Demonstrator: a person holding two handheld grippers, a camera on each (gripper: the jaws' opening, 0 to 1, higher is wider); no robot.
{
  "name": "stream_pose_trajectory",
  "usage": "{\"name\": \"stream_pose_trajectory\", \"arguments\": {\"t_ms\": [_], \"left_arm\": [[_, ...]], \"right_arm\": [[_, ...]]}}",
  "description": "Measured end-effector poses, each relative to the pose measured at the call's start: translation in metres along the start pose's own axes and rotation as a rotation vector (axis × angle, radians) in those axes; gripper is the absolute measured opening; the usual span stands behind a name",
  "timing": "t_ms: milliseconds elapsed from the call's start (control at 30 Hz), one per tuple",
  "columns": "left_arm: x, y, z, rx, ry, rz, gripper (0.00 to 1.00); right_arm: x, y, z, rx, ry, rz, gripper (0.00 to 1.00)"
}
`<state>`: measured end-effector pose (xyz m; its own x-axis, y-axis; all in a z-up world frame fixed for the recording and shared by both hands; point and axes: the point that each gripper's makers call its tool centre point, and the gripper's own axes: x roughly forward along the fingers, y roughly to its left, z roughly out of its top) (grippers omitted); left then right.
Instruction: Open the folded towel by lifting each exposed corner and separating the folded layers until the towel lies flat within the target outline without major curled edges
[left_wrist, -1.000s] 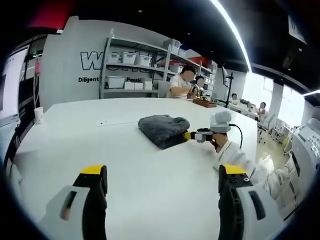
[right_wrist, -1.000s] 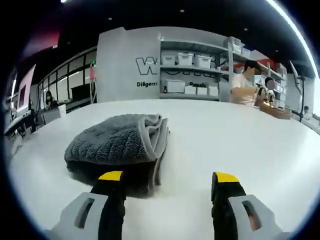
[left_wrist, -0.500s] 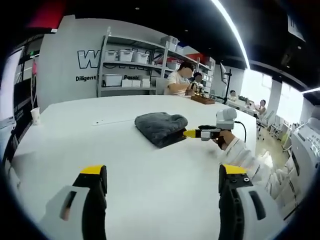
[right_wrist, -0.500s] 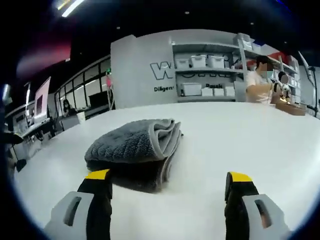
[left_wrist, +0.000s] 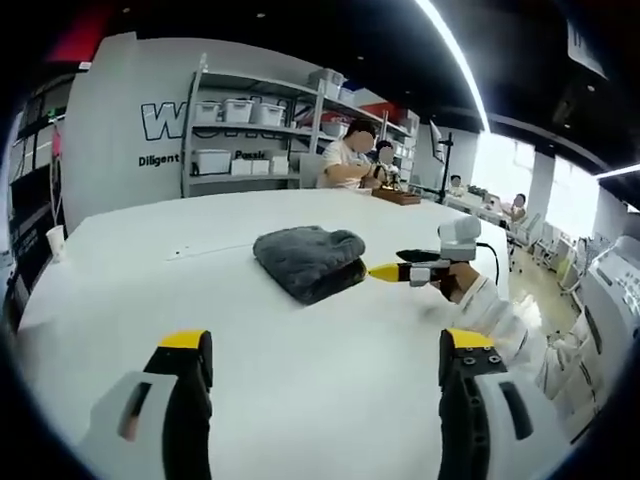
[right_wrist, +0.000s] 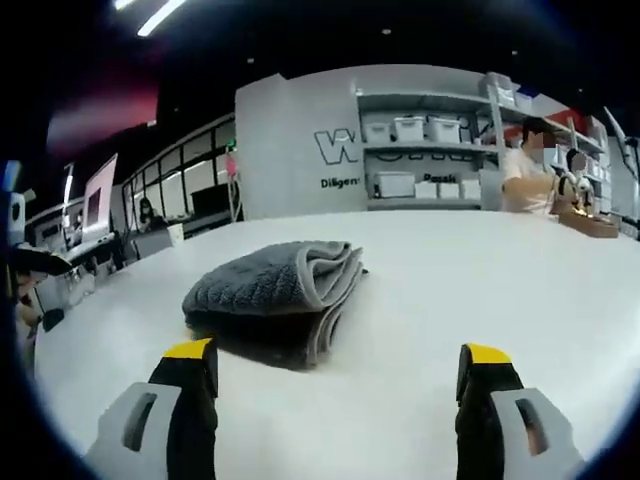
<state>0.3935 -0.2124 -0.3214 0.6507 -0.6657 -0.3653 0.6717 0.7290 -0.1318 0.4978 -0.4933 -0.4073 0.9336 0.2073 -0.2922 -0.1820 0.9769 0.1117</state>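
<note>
Right gripper (right_wrist: 335, 362) has backed off the towel (right_wrist: 275, 298): gap to its edge is wider than 1 s ago, jaws wide apart, holding nothing. Towel folded on the table (right_wrist: 480, 290), at 11 o'clock from those jaws. Left gripper (left_wrist: 325, 352) hovers near the table edge, jaws wide apart, holding nothing; towel (left_wrist: 306, 262) at 12, right gripper (left_wrist: 385, 272) just beside its 3 o'clock edge.

The right gripper (right_wrist: 335, 365) hangs over the white worktop (right_wrist: 480, 290), jaws spread wide. A folded grey towel (right_wrist: 277, 292) lies at eleven o'clock, ahead of the left jaw, untouched. Shelving (right_wrist: 425, 150) stands beyond.
</note>
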Motion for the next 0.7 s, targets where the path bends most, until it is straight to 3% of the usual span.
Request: {"name": "stream_pose_trajectory", "arguments": {"t_ms": [133, 300, 533, 600, 700], "left_arm": [[0.011, -0.009, 0.003, 0.018, -0.009, -0.04, 0.94], [0.031, -0.022, 0.011, 0.026, -0.037, -0.085, 0.95], [0.066, -0.018, 0.034, 0.025, -0.099, -0.079, 0.94], [0.079, -0.018, 0.041, 0.027, -0.115, -0.078, 0.94], [0.099, -0.018, 0.05, 0.062, -0.141, -0.061, 0.94]], "right_arm": [[-0.007, 0.001, -0.006, 0.032, 0.003, 0.044, 0.99], [-0.019, -0.005, 0.0, -0.03, -0.03, 0.041, 0.99], [-0.025, -0.014, -0.005, -0.039, -0.023, 0.04, 0.99], [-0.026, -0.01, -0.005, -0.015, -0.028, 0.079, 0.99], [-0.028, -0.01, -0.003, -0.026, -0.035, 0.08, 0.99]]}}
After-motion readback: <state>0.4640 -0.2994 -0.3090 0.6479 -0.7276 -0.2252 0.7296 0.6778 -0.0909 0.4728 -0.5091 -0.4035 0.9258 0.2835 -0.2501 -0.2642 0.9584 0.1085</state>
